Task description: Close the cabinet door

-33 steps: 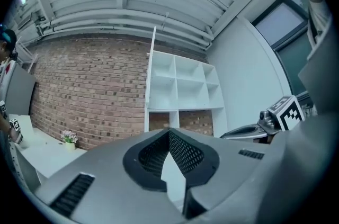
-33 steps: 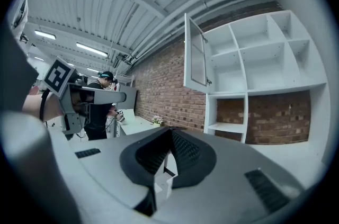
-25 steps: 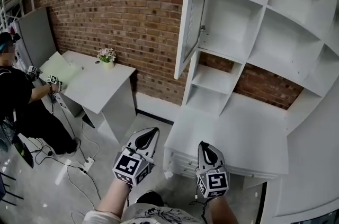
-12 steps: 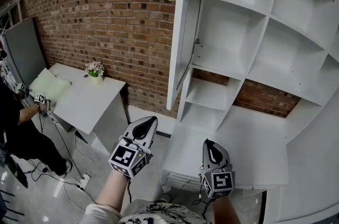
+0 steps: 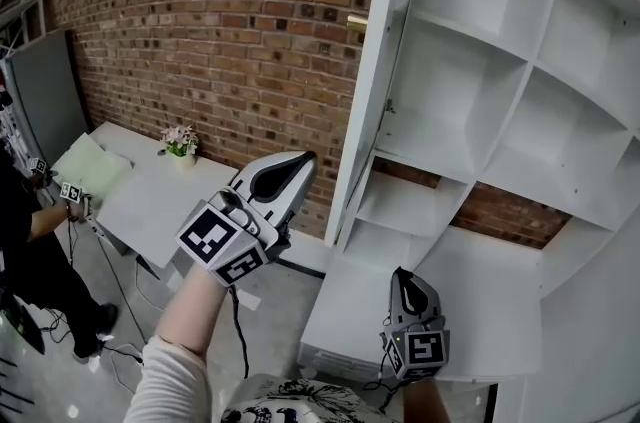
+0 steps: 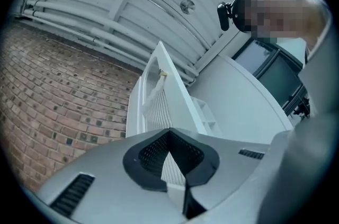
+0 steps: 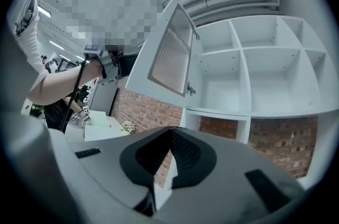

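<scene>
Cabinet door (image 5: 372,91) taken as reference; it stands open, swung well out from the left-hand column of the white cabinet (image 5: 455,101); in the head view I see it almost edge-on; a small pale knob (image 5: 357,23) sits on its free edge, high up; the right gripper view shows its panel as ribbed.

Left gripper (image 5: 297,166): I hold it raised, to the left of the door, on its outer side and about level with the door's lower half; tips aim up and toward the door; near it, with a gap showing between tips and door edge; jaws pressed together, nothing between them; the left gripper view looks along them at the door's ribbed face.

Right gripper (image 5: 408,283): held low, below the door's bottom corner and to its right, over the white counter (image 5: 470,311) under the shelves; well apart from the door; jaws pressed together, empty.

Left of the door: brick wall (image 5: 200,31); further left and lower, a white desk (image 5: 170,196) with a small flower pot (image 5: 180,143); a second person (image 5: 30,241) at the far left edge.
</scene>
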Demonstrator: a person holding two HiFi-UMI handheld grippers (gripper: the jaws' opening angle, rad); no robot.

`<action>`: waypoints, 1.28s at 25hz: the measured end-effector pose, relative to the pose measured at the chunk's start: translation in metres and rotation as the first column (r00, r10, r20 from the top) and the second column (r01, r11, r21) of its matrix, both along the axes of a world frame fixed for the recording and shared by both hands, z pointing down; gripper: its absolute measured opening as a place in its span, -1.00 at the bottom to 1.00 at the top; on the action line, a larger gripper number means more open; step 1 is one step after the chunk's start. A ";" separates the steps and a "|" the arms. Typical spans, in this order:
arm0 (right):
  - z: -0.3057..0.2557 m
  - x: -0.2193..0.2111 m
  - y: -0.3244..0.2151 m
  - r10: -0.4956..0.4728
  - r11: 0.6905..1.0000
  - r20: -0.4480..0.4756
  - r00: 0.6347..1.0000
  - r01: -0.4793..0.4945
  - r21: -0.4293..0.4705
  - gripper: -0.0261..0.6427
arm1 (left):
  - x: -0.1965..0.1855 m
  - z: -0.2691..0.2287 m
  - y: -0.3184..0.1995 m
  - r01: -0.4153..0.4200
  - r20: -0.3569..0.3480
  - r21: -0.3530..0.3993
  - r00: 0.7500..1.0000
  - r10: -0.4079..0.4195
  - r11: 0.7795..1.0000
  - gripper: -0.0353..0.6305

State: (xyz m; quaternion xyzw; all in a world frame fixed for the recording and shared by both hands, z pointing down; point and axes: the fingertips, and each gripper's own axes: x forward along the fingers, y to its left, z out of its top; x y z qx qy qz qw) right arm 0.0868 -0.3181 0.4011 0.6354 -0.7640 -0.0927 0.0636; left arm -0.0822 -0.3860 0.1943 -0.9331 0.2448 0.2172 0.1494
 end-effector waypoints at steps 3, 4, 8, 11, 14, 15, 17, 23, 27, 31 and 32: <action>-0.005 -0.001 -0.006 -0.007 1.000 -0.021 1.000 0.007 0.010 -0.91 | 0.005 -0.032 -0.007 -0.045 0.009 0.028 0.999 0.044 0.999 -0.85; -0.005 -0.002 -0.007 -0.009 1.000 -0.032 0.999 0.010 0.009 -0.91 | 0.005 -0.043 -0.007 -0.077 0.004 0.026 0.997 0.077 0.997 -0.80; 0.000 -0.002 -0.008 -0.009 1.000 -0.064 0.998 0.009 -0.008 -0.91 | 0.006 -0.088 0.006 -0.267 -0.023 0.045 0.963 0.268 0.963 -0.60; -0.001 -0.004 -0.008 -0.015 1.000 -0.082 0.997 0.014 -0.023 -0.91 | 0.011 -0.123 0.013 -0.398 -0.052 0.029 0.915 0.400 0.917 -0.40; -0.005 -0.005 -0.009 -0.023 1.000 -0.087 0.996 0.021 -0.021 -0.91 | 0.013 -0.152 0.005 -0.423 -0.076 0.016 0.903 0.423 0.906 -0.37; -0.004 -0.006 -0.008 -0.025 1.000 -0.096 0.995 0.023 -0.016 -0.91 | 0.013 -0.155 0.004 -0.421 -0.073 0.020 0.904 0.421 0.907 -0.37; 0.003 -0.004 -0.008 -0.021 1.000 -0.111 0.994 0.019 -0.012 -0.91 | 0.013 -0.158 0.003 -0.421 -0.054 0.032 0.905 0.422 0.907 -0.36; 0.017 0.003 -0.008 0.008 1.000 -0.115 0.993 -0.009 -0.006 -0.91 | 0.019 -0.159 0.005 -0.403 0.047 0.074 0.915 0.400 0.912 -0.35; 0.022 0.013 -0.008 0.018 1.000 -0.095 0.995 -0.020 -0.016 -0.91 | 0.025 -0.158 0.009 -0.418 0.122 0.105 0.906 0.405 0.902 -0.47; 0.018 0.017 -0.011 0.018 0.999 -0.066 0.998 -0.020 -0.030 -0.91 | 0.034 -0.167 0.013 -0.424 0.169 0.137 0.900 0.401 0.895 -0.50; 0.017 0.017 -0.012 0.016 0.999 -0.062 0.998 -0.018 -0.034 -0.91 | 0.036 -0.169 0.014 -0.430 0.177 0.137 0.897 0.405 0.892 -0.53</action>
